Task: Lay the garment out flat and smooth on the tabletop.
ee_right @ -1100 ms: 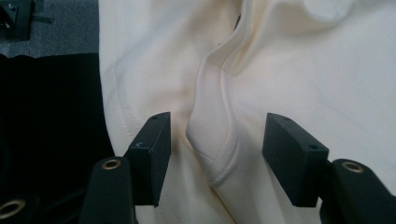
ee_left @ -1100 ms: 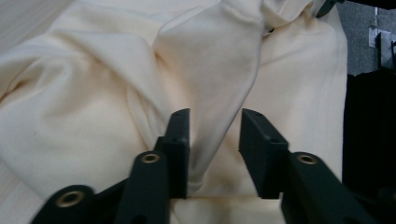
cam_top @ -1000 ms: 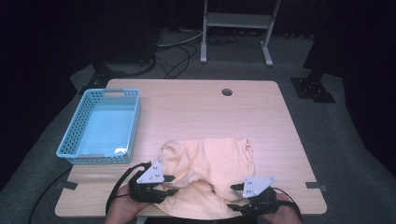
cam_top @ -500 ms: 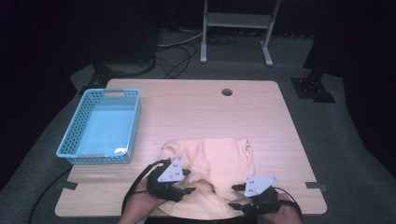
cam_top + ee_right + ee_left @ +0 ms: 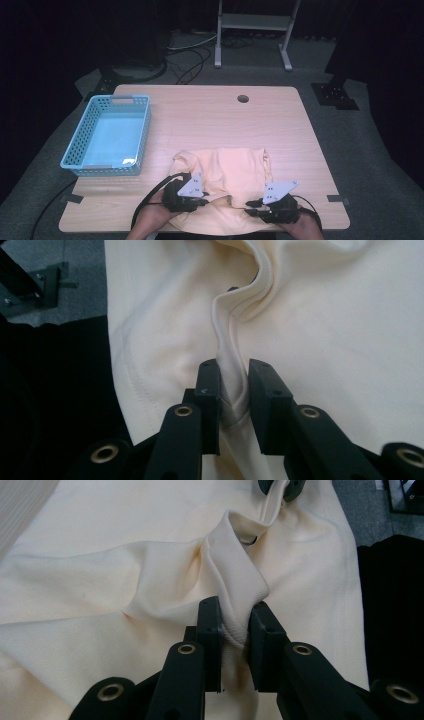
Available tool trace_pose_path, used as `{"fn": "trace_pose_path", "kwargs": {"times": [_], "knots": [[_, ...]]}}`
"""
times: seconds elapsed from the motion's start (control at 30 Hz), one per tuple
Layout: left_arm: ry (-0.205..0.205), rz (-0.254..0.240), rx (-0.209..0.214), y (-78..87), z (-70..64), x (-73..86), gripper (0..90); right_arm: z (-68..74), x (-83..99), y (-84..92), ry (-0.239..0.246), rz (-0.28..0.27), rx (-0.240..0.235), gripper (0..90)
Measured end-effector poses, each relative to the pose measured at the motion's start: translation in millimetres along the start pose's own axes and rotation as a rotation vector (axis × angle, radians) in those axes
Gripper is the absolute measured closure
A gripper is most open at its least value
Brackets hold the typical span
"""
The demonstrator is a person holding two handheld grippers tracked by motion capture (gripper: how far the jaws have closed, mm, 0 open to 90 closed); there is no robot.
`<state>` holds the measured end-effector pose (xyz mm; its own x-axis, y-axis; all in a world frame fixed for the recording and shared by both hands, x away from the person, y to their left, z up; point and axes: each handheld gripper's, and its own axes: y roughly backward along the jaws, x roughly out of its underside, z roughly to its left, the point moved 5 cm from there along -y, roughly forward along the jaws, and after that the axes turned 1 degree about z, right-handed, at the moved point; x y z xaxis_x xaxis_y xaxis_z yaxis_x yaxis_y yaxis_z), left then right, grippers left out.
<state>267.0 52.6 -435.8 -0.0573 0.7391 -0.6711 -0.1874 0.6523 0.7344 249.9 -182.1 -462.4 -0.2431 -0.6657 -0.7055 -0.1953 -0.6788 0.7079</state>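
two claws (image 5: pixel 234 622) (image 5: pixel 233 385) each pinch, seemingly, a cream shirt (image 5: pixel 235 170) fold.

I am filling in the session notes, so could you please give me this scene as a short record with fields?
surface: wooden table
garment: cream shirt, crumpled at the table's near edge
left gripper: jaws just closed, pinching a raised fold of the shirt
right gripper: jaws just closed, pinching a ridge of the shirt
basket: blue, on the table's left side, apart from the shirt
table hole: round, near the far edge
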Motion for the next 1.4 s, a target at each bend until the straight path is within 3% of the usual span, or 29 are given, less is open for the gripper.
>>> {"fn": "trace_pose_path", "kwargs": {"times": [0.17, 0.33, 0.67, 0.77, 1.13, 1.4], "knots": [[-0.001, -0.029, 0.024, 6.5, 0.4, 1.4, 79.8, 0.2, -5.4, 7.6, -0.039, -0.036, -0.032, 78.3], [-0.013, -0.043, 0.043, 12.1, 1.4, -0.3, 80.2, 1.7, -12.8, 15.4, -0.048, -0.06, -0.058, 79.2], [-0.041, -0.093, 0.055, 22.9, 16.3, -19.9, 80.7, -3.4, -40.9, 27.6, -0.012, -0.081, -0.068, 79.9], [-0.041, -0.125, 0.079, 24.3, 23.0, -26.7, 80.7, -8.5, -50.7, 31.7, 0.009, -0.079, -0.053, 79.9], [-0.082, -0.147, 0.081, 32.5, 61.1, -60.5, 81.0, -42.3, -97.3, 52.6, 0.082, -0.099, 0.015, 80.6], [-0.052, -0.189, 0.054, 47.4, 107.6, -79.8, 81.2, -78.2, -138.7, 64.8, 0.101, -0.115, 0.046, 80.7]]}}
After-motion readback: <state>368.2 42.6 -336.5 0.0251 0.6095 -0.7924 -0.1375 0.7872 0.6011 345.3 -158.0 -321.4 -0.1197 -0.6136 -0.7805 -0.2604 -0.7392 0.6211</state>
